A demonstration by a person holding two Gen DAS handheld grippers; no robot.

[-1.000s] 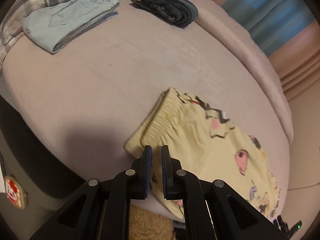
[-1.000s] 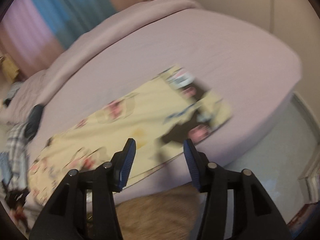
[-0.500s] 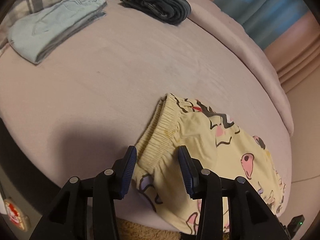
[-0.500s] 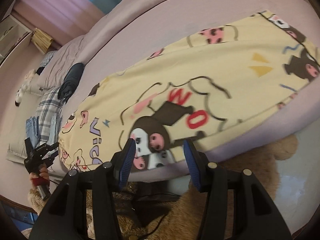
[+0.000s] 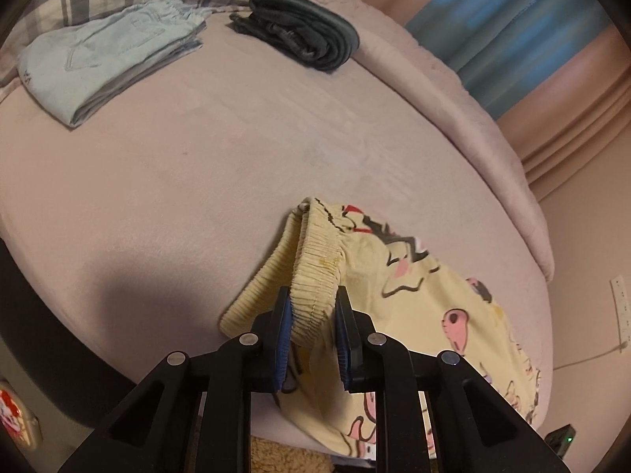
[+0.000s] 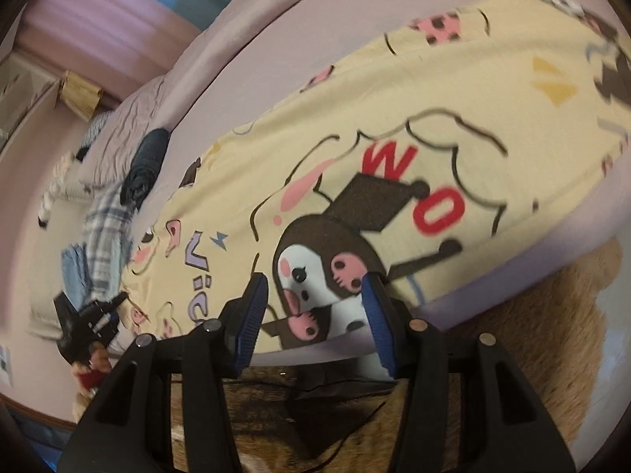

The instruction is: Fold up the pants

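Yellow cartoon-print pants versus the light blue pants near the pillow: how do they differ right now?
The yellow cartoon-print pants lie spread long along the bed's near edge; the light blue pants sit folded in a compact stack. The yellow pair's elastic waistband is bunched up between the left tool's fingers; nothing touches the blue pair. Both rest on the pink bed.

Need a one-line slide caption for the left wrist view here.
Left gripper, jaws just closing, around the lifted elastic waistband of the yellow cartoon-print pants at the edge of the pink bed.

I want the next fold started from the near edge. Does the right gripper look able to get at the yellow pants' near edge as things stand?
Probably yes: the right gripper is open just above the yellow pants at the bed's near edge, with nothing between.
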